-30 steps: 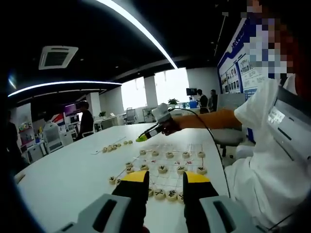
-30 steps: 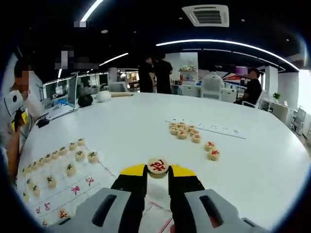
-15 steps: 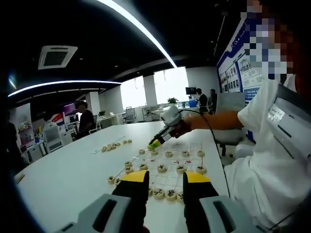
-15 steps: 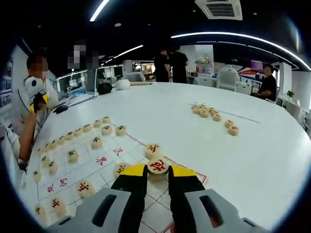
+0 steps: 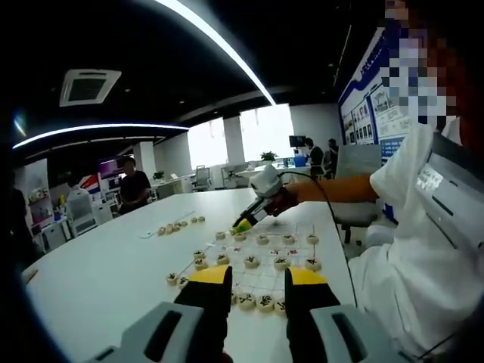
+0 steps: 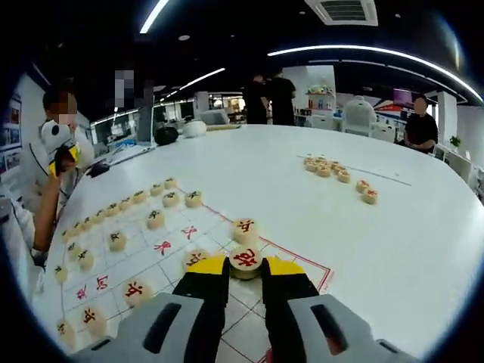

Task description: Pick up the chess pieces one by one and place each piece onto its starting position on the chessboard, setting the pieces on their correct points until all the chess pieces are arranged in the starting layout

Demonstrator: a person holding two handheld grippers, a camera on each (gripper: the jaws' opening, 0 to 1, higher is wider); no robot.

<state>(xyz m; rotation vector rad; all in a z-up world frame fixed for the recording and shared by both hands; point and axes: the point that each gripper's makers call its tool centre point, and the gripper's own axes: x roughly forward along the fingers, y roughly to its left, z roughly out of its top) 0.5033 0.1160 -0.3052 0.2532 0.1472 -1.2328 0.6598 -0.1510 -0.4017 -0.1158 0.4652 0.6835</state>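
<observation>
- Between the right gripper point(image 6: 245, 274) tips sits a red piece point(image 6: 246, 259), flat, face up, jaws clamped on its rim, low over the board point(image 6: 291, 257).
- Just beyond it lies another red piece point(image 6: 245, 227) on the near edge line.
- Farther off, loose pieces point(image 6: 325, 167) wait on the table point(image 6: 408, 227).
- Across the board, the left gripper point(image 5: 258, 286) hangs back, jaws parted, empty.

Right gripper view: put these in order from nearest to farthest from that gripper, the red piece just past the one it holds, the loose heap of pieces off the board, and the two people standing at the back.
1. Red piece, just beyond the right gripper.
2. Loose heap, upper right on the table.
3. Standing people, beyond the table's far edge.
</observation>
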